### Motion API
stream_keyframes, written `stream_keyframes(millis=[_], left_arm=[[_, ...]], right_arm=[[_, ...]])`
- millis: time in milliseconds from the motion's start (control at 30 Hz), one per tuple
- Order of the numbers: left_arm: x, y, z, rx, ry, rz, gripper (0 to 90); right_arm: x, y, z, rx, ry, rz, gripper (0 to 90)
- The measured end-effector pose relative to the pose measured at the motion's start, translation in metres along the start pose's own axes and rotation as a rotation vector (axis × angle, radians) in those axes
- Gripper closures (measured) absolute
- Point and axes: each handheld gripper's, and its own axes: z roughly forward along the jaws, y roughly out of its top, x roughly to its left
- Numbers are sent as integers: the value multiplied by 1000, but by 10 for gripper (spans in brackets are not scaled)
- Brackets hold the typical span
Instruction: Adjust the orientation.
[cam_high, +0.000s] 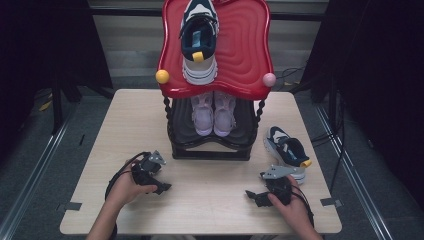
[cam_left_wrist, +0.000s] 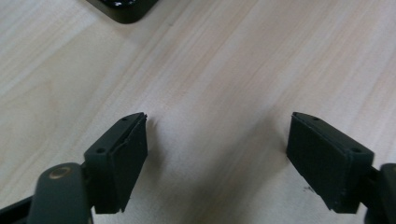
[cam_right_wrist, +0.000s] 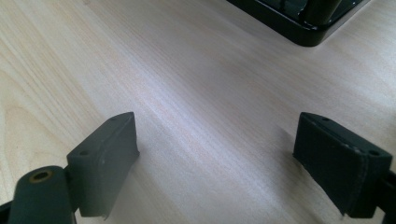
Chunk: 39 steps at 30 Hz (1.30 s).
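Resting on tabletop (cam_high: 210, 195), both hand-held grippers released: left hand-held gripper (cam_high: 162, 187), right hand-held gripper (cam_high: 252, 195). Loose navy sneaker (cam_high: 287, 150) sits right of rack (cam_high: 210, 150), just beyond right hand-held gripper. Approach heel collar squarely, pinch firmly, lift level toward matching sneaker (cam_high: 199, 40) on red tray (cam_high: 245, 50)

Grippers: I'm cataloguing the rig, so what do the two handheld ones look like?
Both are black. The left gripper and the right gripper each carry a grey three-cornered plate on top and trail a black cable. Up close, each has two flat, blocky black jaws with small screw holes, on arms with a brass-coloured pivot. Forearms show no sleeves.
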Motion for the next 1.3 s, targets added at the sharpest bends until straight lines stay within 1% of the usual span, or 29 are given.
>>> stream_keyframes(millis=[33, 167, 200, 233, 333, 367, 433, 667, 700, 767, 833, 867, 900, 967, 1000, 1033, 1133, 1167, 1233, 1300], left_arm=[[1, -1, 0, -2, 5, 2, 183], [2, -4, 4, -76, 17, -7, 151], [2, -5, 5, -85, 22, -9, 149], [2, -5, 5, -96, 19, -9, 146], [2, -6, 7, -114, 19, -4, 122], [2, -7, 8, -116, 26, -2, 113], [2, -8, 9, -140, 23, -11, 91], [3, -11, 11, -159, 26, -15, 60], [3, -11, 12, -171, 29, -19, 52], [4, -13, 12, -178, 30, -16, 37], [4, -14, 13, -195, 26, -19, 33], [4, -15, 13, -194, 24, -15, 31], [4, -16, 13, -205, 26, -17, 29], [4, -17, 13, -211, 25, -14, 22], [4, -17, 14, -223, 25, -16, 17], [4, -18, 14, -222, 27, -13, 12], [3, -19, 15, -233, 24, -16, 0], [3, -19, 15, -235, 24, -14, 0], [3, -19, 15, -236, 26, -11, 0], [3, -20, 15, -239, 30, -12, 0]], right_arm=[[0, 0, 0, 0, 0, 0, 130], [0, 0, 0, 0, 0, 0, 130], [0, 0, 0, 0, 0, 0, 130], [0, 0, 0, 0, 0, 0, 130], [0, 0, 0, 0, 0, 0, 130], [0, 0, 0, 0, 0, 0, 130], [0, 0, 0, 0, 0, 0, 130], [0, 0, 0, 4, -7, 5, 117], [0, 0, 0, 4, -11, 6, 116], [1, 0, 0, 5, -13, 7, 114], [1, 0, 0, 5, -10, -2, 118], [1, 1, -1, 20, -6, -10, 119], [2, 2, -2, 33, -11, -12, 120], [3, 4, -6, 51, -15, -45, 138], [4, 5, -8, 58, -18, -57, 140], [3, 5, -9, 64, -16, -59, 141], [2, 4, -17, 76, 5, -44, 155], [2, 3, -20, 82, -1, -43, 156], [1, 1, -27, 89, 5, -31, 160], [-1, -1, -35, 90, 10, -33, 160]])
